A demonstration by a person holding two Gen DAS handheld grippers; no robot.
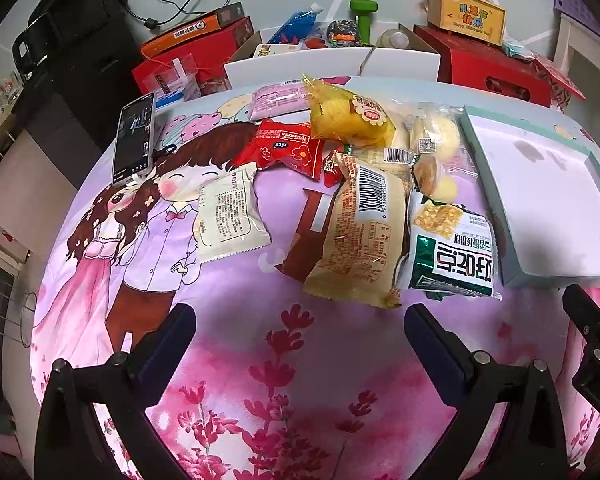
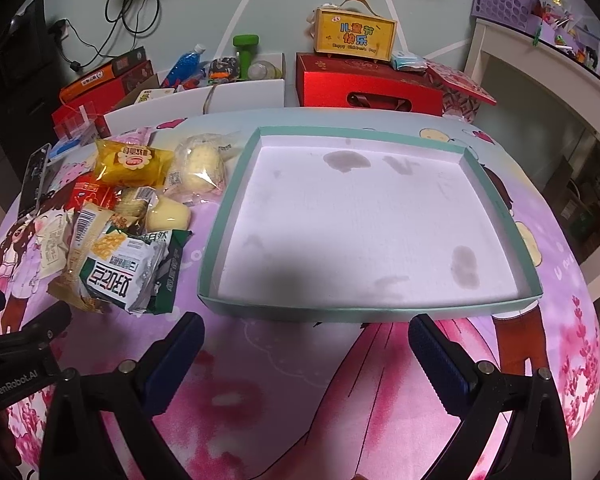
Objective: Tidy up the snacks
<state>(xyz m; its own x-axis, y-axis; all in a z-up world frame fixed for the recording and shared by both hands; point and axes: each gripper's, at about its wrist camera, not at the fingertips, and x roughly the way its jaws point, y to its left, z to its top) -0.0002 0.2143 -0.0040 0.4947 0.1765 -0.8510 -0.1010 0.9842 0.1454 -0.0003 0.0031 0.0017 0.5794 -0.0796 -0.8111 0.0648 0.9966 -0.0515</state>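
Snacks point(image 1: 352, 184) fill your left wrist view, heaped at twelve o'clock ahead of the left tool point(image 1: 300, 316); only your right view shows the whole tray point(image 2: 496, 204), empty, at twelve o'clock beyond the right tool point(image 2: 306, 328). Both tools stand spread, pinching nothing.

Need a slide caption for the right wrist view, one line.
Right hand-held gripper open before the empty teal tray; snack packets piled to its left on the cartoon-print cloth.
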